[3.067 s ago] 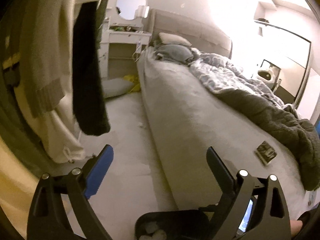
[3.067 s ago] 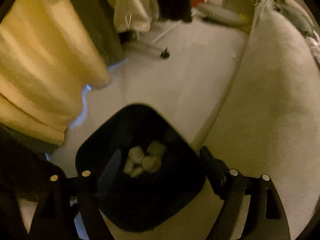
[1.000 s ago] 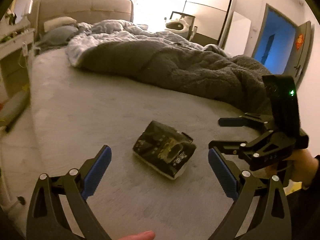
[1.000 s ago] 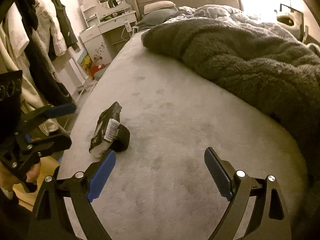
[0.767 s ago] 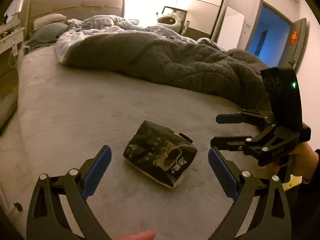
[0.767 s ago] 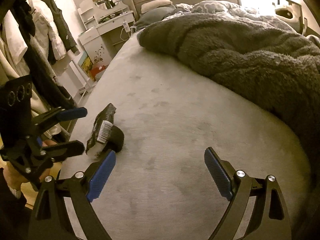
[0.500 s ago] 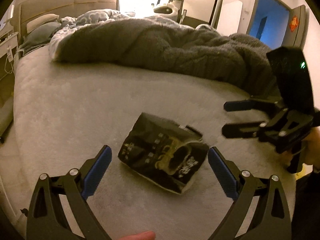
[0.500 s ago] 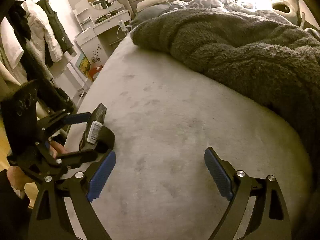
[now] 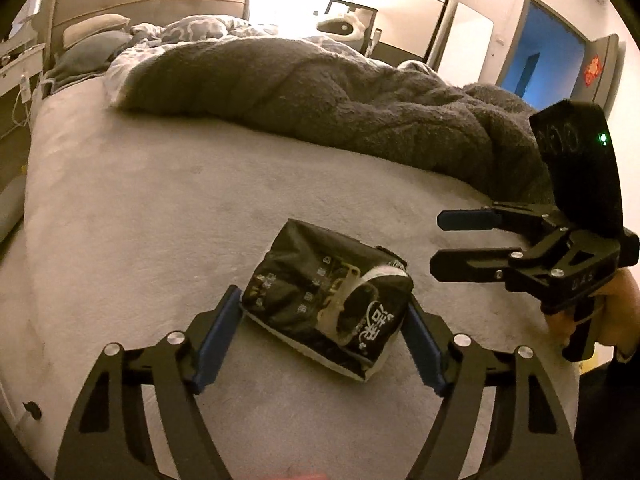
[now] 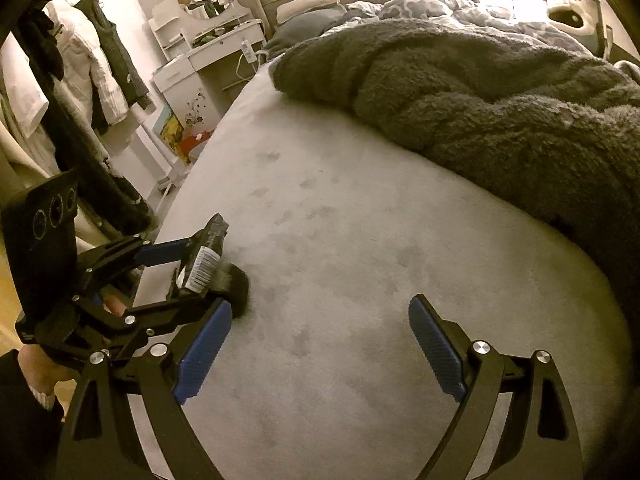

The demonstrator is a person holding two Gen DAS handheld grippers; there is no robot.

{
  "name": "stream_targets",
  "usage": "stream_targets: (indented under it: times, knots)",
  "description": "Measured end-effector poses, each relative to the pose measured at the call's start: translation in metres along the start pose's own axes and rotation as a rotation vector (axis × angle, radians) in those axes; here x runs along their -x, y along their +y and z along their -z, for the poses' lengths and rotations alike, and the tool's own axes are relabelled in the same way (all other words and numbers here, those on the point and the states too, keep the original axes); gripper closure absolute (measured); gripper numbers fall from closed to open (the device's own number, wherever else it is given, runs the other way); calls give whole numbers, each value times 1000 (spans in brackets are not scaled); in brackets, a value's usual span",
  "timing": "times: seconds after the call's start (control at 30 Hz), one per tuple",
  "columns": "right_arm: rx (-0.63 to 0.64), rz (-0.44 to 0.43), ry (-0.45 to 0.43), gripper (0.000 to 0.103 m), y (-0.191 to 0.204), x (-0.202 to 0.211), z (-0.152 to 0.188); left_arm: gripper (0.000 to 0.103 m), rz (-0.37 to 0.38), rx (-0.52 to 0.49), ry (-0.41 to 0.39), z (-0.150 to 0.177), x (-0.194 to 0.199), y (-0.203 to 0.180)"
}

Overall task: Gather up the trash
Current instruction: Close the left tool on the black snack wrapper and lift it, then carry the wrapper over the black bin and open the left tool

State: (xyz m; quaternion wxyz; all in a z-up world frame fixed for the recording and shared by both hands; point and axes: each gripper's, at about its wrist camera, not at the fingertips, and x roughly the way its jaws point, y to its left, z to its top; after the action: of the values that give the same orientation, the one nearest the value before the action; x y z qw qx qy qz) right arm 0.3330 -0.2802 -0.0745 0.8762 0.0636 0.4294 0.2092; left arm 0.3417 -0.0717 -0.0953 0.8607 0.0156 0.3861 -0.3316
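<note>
A crumpled black snack wrapper (image 9: pixel 328 304) with pale print lies on the grey bed sheet (image 9: pixel 160 208). My left gripper (image 9: pixel 322 336) is open with its blue pads on either side of the wrapper, close to it or just touching. In the right wrist view the wrapper (image 10: pixel 202 260) stands on edge between the left gripper's fingers (image 10: pixel 160 252), showing a barcode. My right gripper (image 10: pixel 320 344) is open and empty over bare sheet, to the right of the wrapper; it also shows in the left wrist view (image 9: pixel 468 240).
A thick dark grey fleece blanket (image 10: pixel 480 92) covers the far half of the bed. Pillows (image 9: pixel 92 36) lie at the headboard. A white dressing table with a round mirror (image 10: pixel 208 40) and hanging clothes (image 10: pixel 92 64) stand left of the bed. A blue doorway (image 9: pixel 540 64) is at right.
My left gripper has moved forward onto the wrapper, so its pads now flank it. The right gripper has stayed open and hovers nearby over the sheet.
</note>
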Motion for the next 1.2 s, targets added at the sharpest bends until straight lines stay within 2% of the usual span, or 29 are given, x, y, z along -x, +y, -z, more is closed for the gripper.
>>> stream_targets:
  times: [0.3, 0.37, 0.43, 0.6, 0.67, 0.7, 0.77, 0.83, 0.93, 1.2]
  knots:
    - [42, -9, -6, 12, 25, -5, -5, 24, -30, 32, -35, 1, 23, 9]
    - [49, 0, -1, 28, 31, -9, -6, 24, -39, 43, -38, 2, 27, 12]
    - [50, 12, 11, 33, 34, -15, -6, 24, -49, 48, -39, 3, 31, 15]
    - [25, 28, 41, 53, 39, -28, -7, 24, -72, 59, -41, 6, 41, 21]
    - [8, 29, 54, 67, 40, -32, -6, 24, -80, 65, -39, 8, 44, 23]
    - [0, 34, 63, 70, 40, -34, -6, 24, -84, 63, -37, 8, 45, 23]
    - [-12, 28, 69, 86, 42, -37, -6, 24, -92, 68, -30, 9, 48, 24]
    - [-6, 26, 71, 92, 49, -36, -6, 24, -103, 78, -29, 11, 52, 25]
    - [26, 52, 56, 93, 60, -31, -9, 24, -114, 105, -22, 14, 57, 27]
    - [88, 34, 9, 93, 88, -10, -15, 24, -193, 153, -3, 24, 73, 31]
